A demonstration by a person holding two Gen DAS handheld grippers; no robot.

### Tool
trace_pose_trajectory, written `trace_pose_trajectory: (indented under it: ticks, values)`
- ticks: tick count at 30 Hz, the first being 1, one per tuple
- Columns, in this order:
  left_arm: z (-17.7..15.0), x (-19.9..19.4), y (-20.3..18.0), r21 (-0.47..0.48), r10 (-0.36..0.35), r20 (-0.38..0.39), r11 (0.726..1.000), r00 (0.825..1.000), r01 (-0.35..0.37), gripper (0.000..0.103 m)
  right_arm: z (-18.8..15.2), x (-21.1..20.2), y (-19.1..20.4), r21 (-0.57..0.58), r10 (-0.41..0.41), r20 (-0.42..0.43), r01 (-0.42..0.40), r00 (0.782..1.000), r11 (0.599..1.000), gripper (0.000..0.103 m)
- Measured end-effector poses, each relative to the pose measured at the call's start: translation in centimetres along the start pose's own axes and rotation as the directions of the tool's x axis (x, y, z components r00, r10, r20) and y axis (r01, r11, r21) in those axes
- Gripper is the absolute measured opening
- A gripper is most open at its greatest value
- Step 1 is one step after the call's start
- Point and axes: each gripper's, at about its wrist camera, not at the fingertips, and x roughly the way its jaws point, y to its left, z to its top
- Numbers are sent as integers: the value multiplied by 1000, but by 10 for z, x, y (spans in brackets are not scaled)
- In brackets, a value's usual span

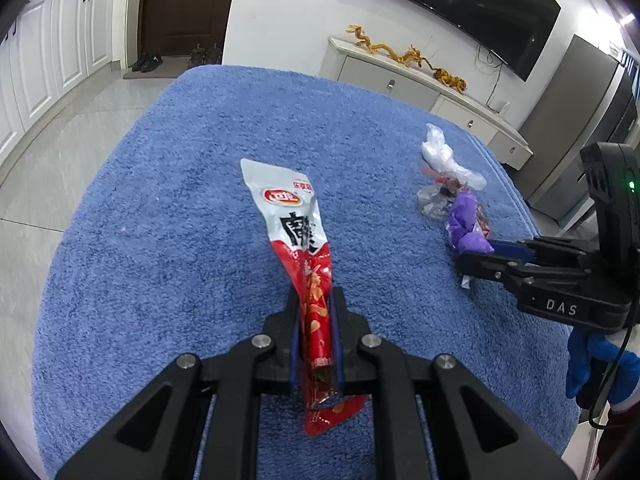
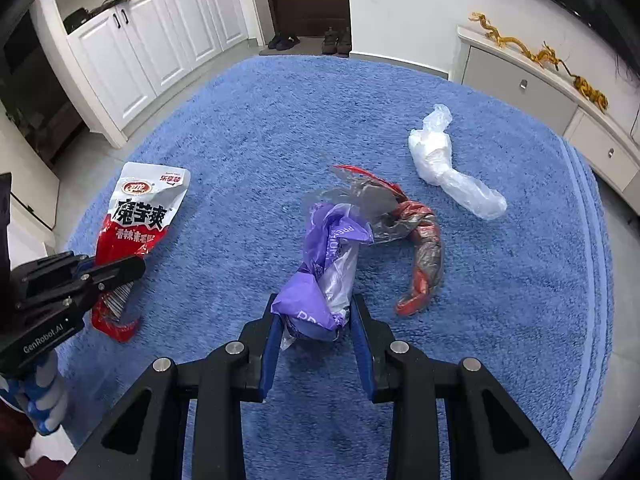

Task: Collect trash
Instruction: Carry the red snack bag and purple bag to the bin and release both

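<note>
My left gripper [image 1: 316,300] is shut on a red and white snack packet [image 1: 296,232] and holds it over the blue rug [image 1: 160,208]. The packet also shows at the left of the right wrist view [image 2: 140,216], with the left gripper [image 2: 128,272] clamped on it. My right gripper [image 2: 316,308] is closed around a crumpled purple wrapper [image 2: 324,264]; it also shows in the left wrist view [image 1: 466,224]. A clear and red wrapper [image 2: 404,224] and a white plastic bag [image 2: 444,164] lie on the rug beyond it.
The rug [image 2: 260,128] covers the surface. A white low cabinet [image 1: 420,88] with golden dragon figures [image 1: 404,54] and a TV [image 1: 460,4] stand behind. White cupboards [image 2: 160,48] and shoes [image 2: 312,40] by a dark door are at the far left.
</note>
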Motion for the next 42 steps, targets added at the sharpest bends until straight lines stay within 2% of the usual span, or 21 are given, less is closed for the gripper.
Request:
trace_pose_trajectory:
  ticks: [8, 14, 19, 25, 29, 33, 35, 36, 42]
  values:
    - [8, -4, -30, 53, -30, -11, 998, 999, 31, 12, -14, -19, -16, -13, -16, 16, 16, 1000, 1000, 31]
    - [15, -4, -95, 142, -125, -53, 981, 991, 131, 12, -37, -53, -51, -7, -100, 24, 100, 995, 995, 31]
    - [17, 4, -170, 219, -222, -123, 944, 967, 245, 12, -65, -86, -100, 47, -197, 15, 196, 980, 980, 31]
    - [16, 18, -286, 342, -309, -224, 863, 924, 371, 12, -116, -124, -175, 154, -282, -34, 284, 959, 946, 31]
    - [10, 40, -353, 364, -330, -306, 826, 893, 430, 12, -155, -143, -222, 218, -318, -100, 333, 943, 918, 31]
    - [-1, 81, -412, 341, -300, -407, 827, 863, 448, 12, -190, -150, -263, 235, -336, -192, 375, 922, 897, 31]
    - [-7, 100, -433, 337, -269, -435, 836, 859, 433, 12, -205, -146, -279, 241, -328, -231, 381, 916, 893, 31]
    - [-11, 115, -445, 330, -250, -461, 842, 852, 426, 12, -213, -142, -287, 248, -319, -247, 378, 915, 892, 31]
    - [-40, 178, -468, 290, -157, -561, 883, 813, 370, 14, -243, -114, -318, 294, -255, -302, 344, 919, 892, 31]
